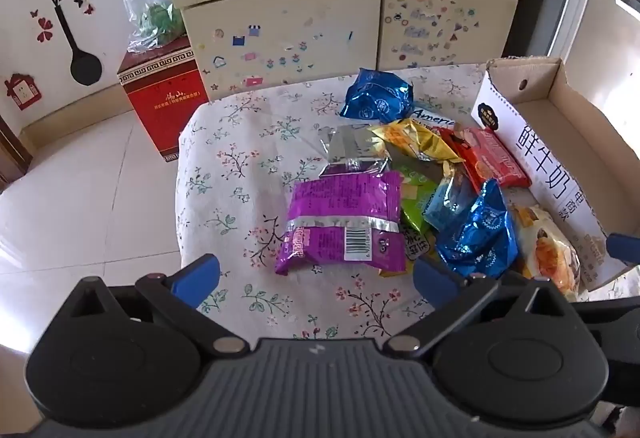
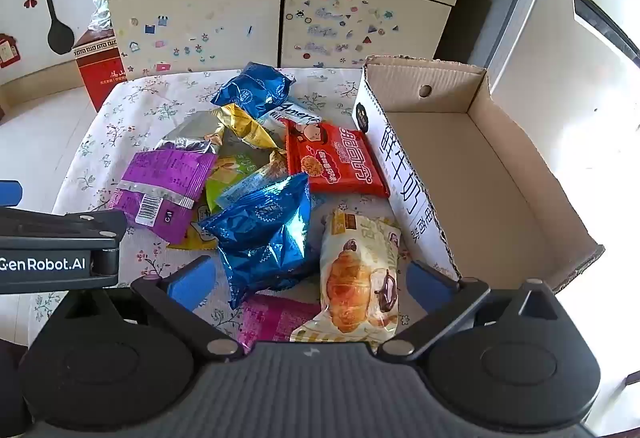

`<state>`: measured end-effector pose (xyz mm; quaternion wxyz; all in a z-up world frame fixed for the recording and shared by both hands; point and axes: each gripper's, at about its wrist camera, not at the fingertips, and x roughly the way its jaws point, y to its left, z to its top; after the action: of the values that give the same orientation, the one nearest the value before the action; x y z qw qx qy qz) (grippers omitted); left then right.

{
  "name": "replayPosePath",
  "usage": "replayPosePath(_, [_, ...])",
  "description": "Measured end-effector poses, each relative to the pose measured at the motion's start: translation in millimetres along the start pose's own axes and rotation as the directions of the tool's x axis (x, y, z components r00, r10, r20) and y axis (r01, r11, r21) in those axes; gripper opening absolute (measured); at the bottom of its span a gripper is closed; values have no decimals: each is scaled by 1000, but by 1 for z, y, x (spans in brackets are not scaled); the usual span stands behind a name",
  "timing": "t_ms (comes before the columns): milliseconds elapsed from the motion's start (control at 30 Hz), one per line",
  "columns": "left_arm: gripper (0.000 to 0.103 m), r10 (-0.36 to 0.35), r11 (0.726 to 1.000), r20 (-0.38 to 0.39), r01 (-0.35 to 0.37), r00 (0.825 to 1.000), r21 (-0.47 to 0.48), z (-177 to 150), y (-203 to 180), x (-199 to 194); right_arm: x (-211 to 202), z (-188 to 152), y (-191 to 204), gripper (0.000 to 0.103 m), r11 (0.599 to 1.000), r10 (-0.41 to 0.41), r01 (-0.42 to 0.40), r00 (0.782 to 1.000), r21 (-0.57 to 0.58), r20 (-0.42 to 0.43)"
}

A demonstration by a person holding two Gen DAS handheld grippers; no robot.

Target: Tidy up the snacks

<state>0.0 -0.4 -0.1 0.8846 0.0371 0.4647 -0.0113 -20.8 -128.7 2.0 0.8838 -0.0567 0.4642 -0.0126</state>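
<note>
Snack packets lie heaped on a floral tablecloth [image 1: 240, 158]. A purple packet [image 1: 344, 214] lies nearest my left gripper [image 1: 316, 276], which hovers open just short of it. Behind it are a gold packet [image 1: 420, 142], a red packet [image 1: 492, 154] and two blue packets [image 1: 476, 234] [image 1: 378, 94]. My right gripper [image 2: 310, 282] is open above a blue packet [image 2: 268, 230], a croissant packet [image 2: 360, 278] and a pink packet [image 2: 272, 318]. An open cardboard box [image 2: 460, 158], with nothing inside, stands to the right of the heap.
A sticker-covered cabinet [image 1: 288, 34] stands behind the table. A red box [image 1: 164, 98] with a plastic bag [image 1: 148, 6] on top sits on the tiled floor at the left. The left gripper's black housing [image 2: 60, 250] reaches in beside the right gripper.
</note>
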Motion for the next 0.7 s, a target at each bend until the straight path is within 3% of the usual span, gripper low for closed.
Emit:
replayPosePath(267, [103,48,998,25,-49,999,39,-5,0,1,-1,-1,-3,103,1000,-2,2,1000,6,-16])
replayPosePath(300, [103,54,998,-6,-54,999,13,0,-2,3,2,1,-7,103,1000,-3,4,1000,9,-18])
replayPosePath(700, [102,62,998,27,-61,998,-25,-1,4,-4,-4,1,-3,103,1000,-27,27,999,3,31])
